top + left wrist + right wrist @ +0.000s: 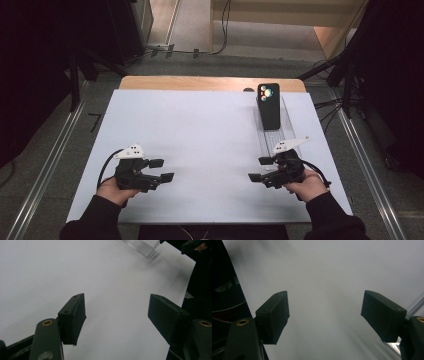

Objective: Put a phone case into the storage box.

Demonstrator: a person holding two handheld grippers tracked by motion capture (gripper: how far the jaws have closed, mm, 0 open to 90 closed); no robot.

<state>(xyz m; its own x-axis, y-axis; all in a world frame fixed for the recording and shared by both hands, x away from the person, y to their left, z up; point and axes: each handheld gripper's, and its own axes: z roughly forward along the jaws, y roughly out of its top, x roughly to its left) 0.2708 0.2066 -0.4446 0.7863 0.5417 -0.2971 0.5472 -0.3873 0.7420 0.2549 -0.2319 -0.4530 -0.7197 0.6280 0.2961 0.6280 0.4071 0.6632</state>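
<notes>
A black, slab-shaped phone with rounded corners [268, 106] stands upright at the far end of a clear, ribbed plastic tray [287, 131], with its back facing the person. Near its top edge sits a cluster of small round lenses or stickers in white, yellow and blue-green; they are too small to tell apart further. No brand, label or writing can be read on the phone or on anything else in view.

The clear ribbed tray is long and narrow and lies on the white table [200, 145], running from the phone toward the person along the table's right side. Its near end lies just beside the right gripper [259, 169], which a hand holds low over the table. This gripper's jaws stand wide apart with only bare table between them. In the right gripper view an edge of the clear tray [415, 306] shows beside one jaw.

The left gripper [162, 170] is well apart from the phone, across the table from the tray. Its jaws are also wide and hold nothing. In the left gripper view a corner of the ribbed tray [141, 245] shows far off, by the other gripper.
</notes>
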